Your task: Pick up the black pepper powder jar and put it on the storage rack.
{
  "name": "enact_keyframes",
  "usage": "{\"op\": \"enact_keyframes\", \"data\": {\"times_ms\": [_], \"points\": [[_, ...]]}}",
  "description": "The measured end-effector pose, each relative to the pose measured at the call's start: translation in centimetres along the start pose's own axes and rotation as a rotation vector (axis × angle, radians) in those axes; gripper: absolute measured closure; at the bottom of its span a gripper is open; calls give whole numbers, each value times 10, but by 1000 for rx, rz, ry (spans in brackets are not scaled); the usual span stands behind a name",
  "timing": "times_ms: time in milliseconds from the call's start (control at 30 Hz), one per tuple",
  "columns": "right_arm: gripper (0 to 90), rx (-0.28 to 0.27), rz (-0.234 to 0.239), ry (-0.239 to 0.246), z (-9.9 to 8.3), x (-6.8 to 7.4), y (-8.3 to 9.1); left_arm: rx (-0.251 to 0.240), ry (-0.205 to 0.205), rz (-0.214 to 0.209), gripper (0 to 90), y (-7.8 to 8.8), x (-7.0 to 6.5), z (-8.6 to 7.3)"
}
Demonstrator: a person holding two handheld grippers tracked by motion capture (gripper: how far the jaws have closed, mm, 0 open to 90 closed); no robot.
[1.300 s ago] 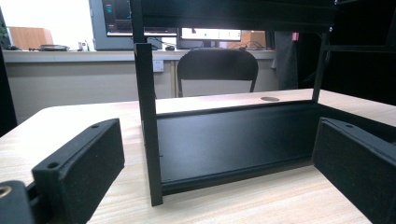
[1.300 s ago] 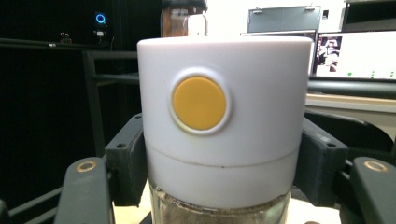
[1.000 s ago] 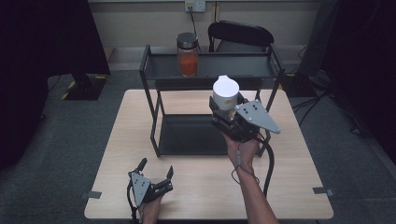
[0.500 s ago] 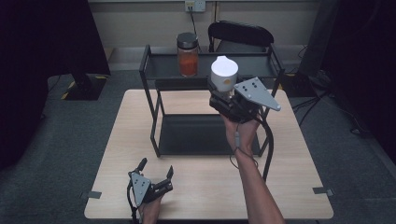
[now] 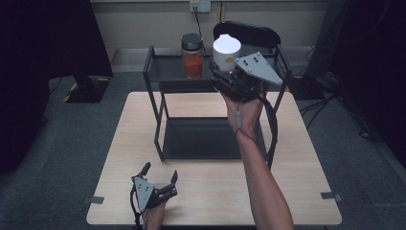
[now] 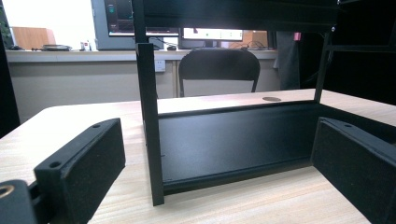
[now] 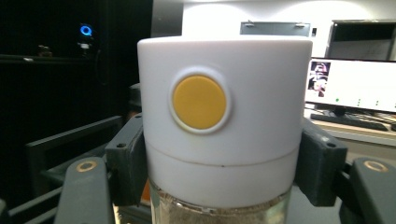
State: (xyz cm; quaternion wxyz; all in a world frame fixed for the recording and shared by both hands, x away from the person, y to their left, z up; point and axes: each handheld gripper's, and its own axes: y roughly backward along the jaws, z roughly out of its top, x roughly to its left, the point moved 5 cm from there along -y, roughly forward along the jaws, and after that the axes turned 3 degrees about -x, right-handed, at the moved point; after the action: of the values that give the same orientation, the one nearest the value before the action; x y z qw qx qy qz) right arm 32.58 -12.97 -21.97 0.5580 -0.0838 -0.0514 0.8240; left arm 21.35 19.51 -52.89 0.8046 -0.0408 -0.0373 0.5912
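The right tool (image 5: 229,72) is clamped on the white-capped glass jar with a yellow round button (image 7: 224,126), gripped at the cap's lower band and held in the air beside the orange-filled jar (image 5: 193,56) on the black metal 2-tier rack (image 5: 158,120). Glass with a smooth plastic cap is judged rigid, breakable, moderately heavy and slippery, so a hold below the cap seam would be steadier. The left tool (image 5: 158,175) rests spread and empty on the pale wooden table (image 5: 210,191).

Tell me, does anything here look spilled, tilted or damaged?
Nothing stands out. The white-lidded glass jar sits upright in the right tongs, and the orange-filled glass jar with a black lid stands upright on the black metal rack.
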Motion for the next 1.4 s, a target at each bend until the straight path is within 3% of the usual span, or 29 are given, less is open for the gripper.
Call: {"op": "enact_keyframes", "data": {"times_ms": [467,867,967,1400], "points": [[306,33,-47,-18,-2,-8,-42,1,-2,-4,19,0,1,0],[306,82,-44,-45,-5,-12,-65,2,-1,-3,17,0,1,0],[306,79,-42,-65,-6,-14,-67,2,-1,-4,17,0,1,0],[305,97,-29,-67,-4,-17,-68,2,-2,-4,17,0,1,0]]}}
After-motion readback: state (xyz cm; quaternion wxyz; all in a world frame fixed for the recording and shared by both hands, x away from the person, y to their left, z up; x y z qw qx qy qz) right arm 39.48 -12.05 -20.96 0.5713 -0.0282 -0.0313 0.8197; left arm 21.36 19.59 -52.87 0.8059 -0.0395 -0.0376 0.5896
